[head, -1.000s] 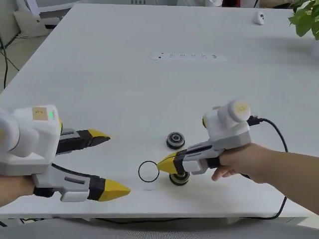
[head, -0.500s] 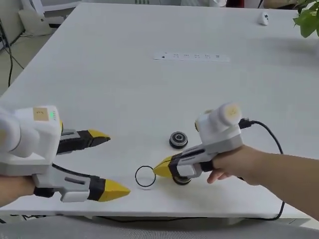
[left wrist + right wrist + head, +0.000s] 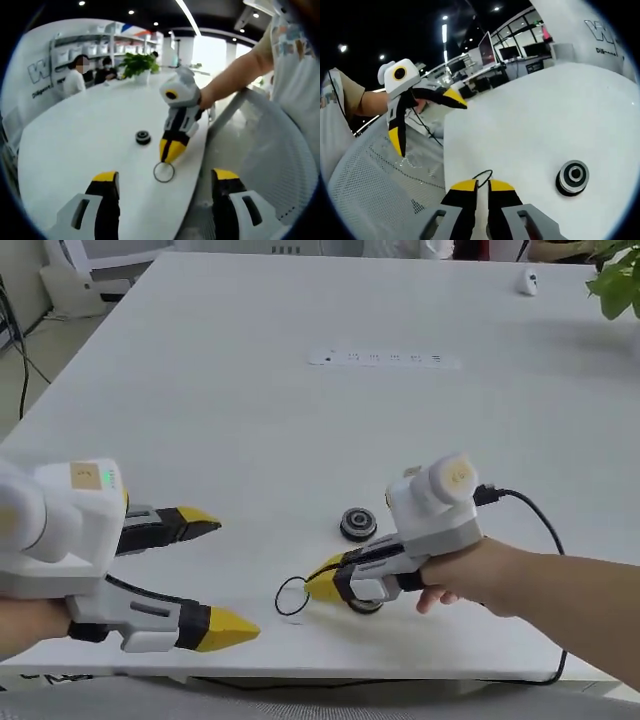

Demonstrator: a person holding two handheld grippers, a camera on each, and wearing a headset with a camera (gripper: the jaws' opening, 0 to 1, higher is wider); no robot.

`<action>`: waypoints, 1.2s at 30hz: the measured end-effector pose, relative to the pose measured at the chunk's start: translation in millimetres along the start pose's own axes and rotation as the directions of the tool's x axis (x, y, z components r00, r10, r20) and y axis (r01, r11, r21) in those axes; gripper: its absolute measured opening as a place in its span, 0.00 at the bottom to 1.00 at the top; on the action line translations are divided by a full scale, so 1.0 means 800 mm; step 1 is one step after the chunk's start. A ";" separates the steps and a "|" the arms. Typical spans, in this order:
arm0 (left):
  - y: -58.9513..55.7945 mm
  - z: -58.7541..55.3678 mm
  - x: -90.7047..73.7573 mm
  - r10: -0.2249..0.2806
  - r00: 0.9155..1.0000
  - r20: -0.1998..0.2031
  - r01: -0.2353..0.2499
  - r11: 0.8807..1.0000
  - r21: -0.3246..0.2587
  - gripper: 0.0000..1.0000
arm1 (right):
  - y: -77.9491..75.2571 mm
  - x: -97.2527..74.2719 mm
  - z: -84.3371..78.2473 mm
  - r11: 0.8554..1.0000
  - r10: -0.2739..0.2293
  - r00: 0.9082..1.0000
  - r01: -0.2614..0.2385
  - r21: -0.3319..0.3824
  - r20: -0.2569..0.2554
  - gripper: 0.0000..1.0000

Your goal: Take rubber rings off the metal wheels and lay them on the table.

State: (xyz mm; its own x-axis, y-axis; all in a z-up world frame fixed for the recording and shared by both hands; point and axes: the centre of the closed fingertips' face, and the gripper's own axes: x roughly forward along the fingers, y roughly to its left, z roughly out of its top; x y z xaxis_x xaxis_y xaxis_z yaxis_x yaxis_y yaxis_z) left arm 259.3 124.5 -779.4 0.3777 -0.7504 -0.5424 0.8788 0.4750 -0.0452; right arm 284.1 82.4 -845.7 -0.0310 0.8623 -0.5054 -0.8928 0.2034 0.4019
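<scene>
Our right tool (image 3: 312, 587) is drawn narrow, its yellow tips pinching the near edge of the loose rubber ring (image 3: 291, 598). In the right gripper view the ring arcs out just past those tips. So the ring lies straight ahead of this tool, low over the bench (image 3: 300, 420) near its front edge. It sits between our two tools, far closer to the right one. Our left tool (image 3: 238, 578) stands wide, holds nothing, and is well apart. We judge that letting go here would leave the ring flat. Another wheel (image 3: 357, 523) sits just beyond the right tool.
</scene>
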 end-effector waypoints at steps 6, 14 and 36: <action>0.000 0.003 0.003 -0.007 1.000 -0.004 0.007 1.000 0.007 0.76 | -0.002 -0.003 0.003 1.000 -0.013 1.000 0.013 -0.013 0.012 0.14; 0.001 0.007 0.008 -0.015 1.000 -0.003 0.015 1.000 0.013 0.76 | 0.000 -0.014 0.016 1.000 -0.016 0.999 0.017 -0.018 0.051 0.17; 0.001 0.032 0.040 -0.061 0.998 -0.010 0.062 0.996 0.063 0.73 | -0.012 -0.071 0.013 0.997 -0.074 0.992 0.077 -0.028 0.106 0.26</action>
State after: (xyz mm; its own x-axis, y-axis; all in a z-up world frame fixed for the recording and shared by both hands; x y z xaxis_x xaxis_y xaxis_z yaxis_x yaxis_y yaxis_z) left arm 279.4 89.0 -774.9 0.3200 -0.7733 -0.5473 0.9172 0.3977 -0.0256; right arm 299.5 36.4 -813.0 0.0827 0.8892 -0.4500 -0.9050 0.2561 0.3398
